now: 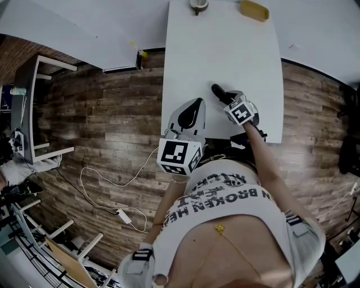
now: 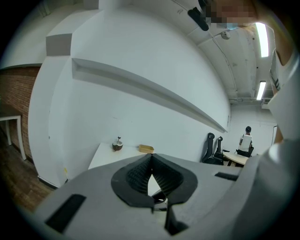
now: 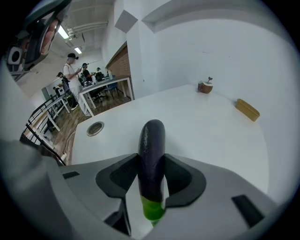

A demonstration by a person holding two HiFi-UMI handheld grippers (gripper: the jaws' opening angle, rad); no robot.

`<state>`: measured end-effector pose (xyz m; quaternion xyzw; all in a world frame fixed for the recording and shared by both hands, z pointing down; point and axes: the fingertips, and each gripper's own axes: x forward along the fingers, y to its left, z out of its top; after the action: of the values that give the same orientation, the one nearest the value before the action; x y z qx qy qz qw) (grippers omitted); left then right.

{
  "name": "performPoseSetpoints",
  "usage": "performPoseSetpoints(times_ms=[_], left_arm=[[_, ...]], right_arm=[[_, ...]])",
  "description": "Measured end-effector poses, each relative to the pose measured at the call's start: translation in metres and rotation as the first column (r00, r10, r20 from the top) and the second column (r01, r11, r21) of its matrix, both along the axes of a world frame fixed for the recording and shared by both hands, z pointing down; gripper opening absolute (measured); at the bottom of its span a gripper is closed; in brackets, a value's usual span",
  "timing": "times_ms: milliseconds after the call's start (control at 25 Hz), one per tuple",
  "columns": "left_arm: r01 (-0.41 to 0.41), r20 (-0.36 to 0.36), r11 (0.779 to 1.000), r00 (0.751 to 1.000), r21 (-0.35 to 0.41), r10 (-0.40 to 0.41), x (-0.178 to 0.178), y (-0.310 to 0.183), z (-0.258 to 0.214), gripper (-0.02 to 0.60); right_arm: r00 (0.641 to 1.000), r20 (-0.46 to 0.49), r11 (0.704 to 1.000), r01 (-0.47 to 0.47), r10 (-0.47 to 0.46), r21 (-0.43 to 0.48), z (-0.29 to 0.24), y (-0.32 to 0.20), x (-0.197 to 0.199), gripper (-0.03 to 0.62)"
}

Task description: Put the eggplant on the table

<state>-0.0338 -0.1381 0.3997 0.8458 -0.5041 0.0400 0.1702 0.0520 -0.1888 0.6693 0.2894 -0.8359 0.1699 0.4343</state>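
Observation:
A dark purple eggplant [image 3: 152,140] with a green stem end sits lengthwise between the jaws of my right gripper [image 3: 151,161], whose pads press on its sides. In the head view the eggplant [image 1: 219,92] sticks out of the right gripper [image 1: 228,101] over the near part of the white table [image 1: 225,50]. Whether it touches the tabletop I cannot tell. My left gripper [image 1: 197,104] hangs at the table's near edge, to the left of the right one. Its jaws meet at the tips with nothing between them [image 2: 151,161].
At the table's far end stand a small brown round object [image 1: 198,5] and a tan block [image 1: 254,10]. A round cable hole [image 3: 95,128] sits near the table's left edge. A white cable [image 1: 112,191] lies on the wooden floor. People and desks are far off.

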Motion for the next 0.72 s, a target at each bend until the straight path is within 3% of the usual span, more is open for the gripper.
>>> performPoseSetpoints(times_ms=[720], left_arm=[[-0.006, 0.005, 1.0, 1.0, -0.011, 0.006, 0.002, -0.004, 0.004, -0.002]], right_arm=[[0.999, -0.034, 1.0, 0.01, -0.011, -0.024, 0.018, 0.003, 0.009, 0.175]])
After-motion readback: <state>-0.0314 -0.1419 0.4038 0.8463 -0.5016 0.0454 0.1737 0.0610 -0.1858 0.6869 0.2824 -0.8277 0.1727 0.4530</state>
